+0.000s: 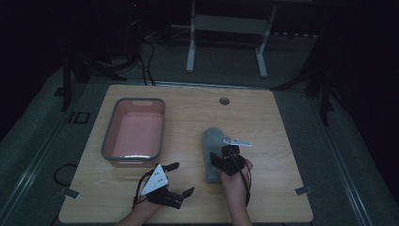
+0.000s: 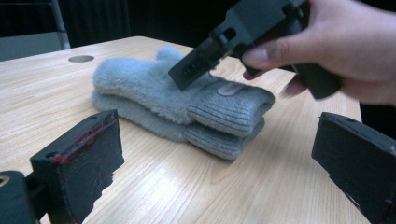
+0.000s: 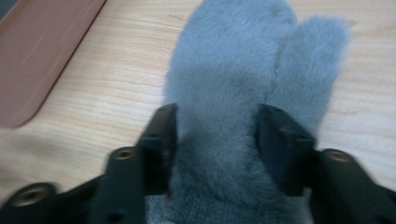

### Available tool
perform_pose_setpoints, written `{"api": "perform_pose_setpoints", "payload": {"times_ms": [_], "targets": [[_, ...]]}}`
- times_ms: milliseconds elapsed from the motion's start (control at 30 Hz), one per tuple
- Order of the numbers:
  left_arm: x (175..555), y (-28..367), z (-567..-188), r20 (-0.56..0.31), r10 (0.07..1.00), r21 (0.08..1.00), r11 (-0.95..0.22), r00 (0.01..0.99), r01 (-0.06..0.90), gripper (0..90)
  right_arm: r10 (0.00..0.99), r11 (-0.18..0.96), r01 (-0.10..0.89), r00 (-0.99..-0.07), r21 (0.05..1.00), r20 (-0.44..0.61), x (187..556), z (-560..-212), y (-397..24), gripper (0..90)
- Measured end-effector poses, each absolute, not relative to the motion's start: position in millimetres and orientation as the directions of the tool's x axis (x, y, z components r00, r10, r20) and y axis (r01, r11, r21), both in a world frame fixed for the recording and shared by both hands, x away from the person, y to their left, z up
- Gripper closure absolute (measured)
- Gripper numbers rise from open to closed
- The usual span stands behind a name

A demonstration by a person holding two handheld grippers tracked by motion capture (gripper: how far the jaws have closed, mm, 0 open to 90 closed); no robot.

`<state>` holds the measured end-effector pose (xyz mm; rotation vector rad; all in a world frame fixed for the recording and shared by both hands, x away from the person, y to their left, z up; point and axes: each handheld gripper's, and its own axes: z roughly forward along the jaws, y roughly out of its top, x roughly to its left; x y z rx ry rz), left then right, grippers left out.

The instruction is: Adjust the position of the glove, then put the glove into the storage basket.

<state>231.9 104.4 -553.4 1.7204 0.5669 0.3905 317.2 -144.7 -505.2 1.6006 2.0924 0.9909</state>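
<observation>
- The grey mittens (image 2: 182, 105) lie stacked on the worktop (image 1: 277, 136), right of the pink tub (image 1: 134, 132).
- They look soft, light and squashy.
- The right gripper (image 3: 217, 135) straddles the upper mitten above the cuff, fingers not clearly pressing; a good hold there.
- The left gripper (image 1: 181, 179) is wide open, empty.

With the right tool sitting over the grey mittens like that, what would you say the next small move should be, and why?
Probably close the right tool on the top mitten. Its jaws stand open on either side of the fleece just past the knitted cuff, so a squeeze should grip it. The left tool is open and apart from the pair, and the pink tray beside it looks like a likely place to put it.
</observation>
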Motion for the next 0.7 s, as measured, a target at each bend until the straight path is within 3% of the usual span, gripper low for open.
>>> {"api": "perform_pose_setpoints", "payload": {"times_ms": [233, 500, 700], "targets": [[231.3, 104.1, -557.0, -0.044, 0.576, 0.971, -0.169, 0.816, 0.172, 2.1, 0.897, 0.185, 0.704, -0.406, 0.686, 0.175, 318.8, -495.4, -152.7, 21.0], [234.8, 102.9, -563.1, -0.066, 0.610, 0.960, -0.177, 0.789, 0.217, 2.2, 0.835, 0.274, 0.665, -0.523, 0.695, 0.172, 330.1, -482.8, -162.5, 14.4], [236.9, 98.7, -557.2, -0.060, 0.647, 0.949, -0.200, 0.760, 0.245, 2.1, 0.766, 0.347, 0.627, -0.618, 0.697, 0.175, 345.2, -474.4, -176.8, 14.5]]}}
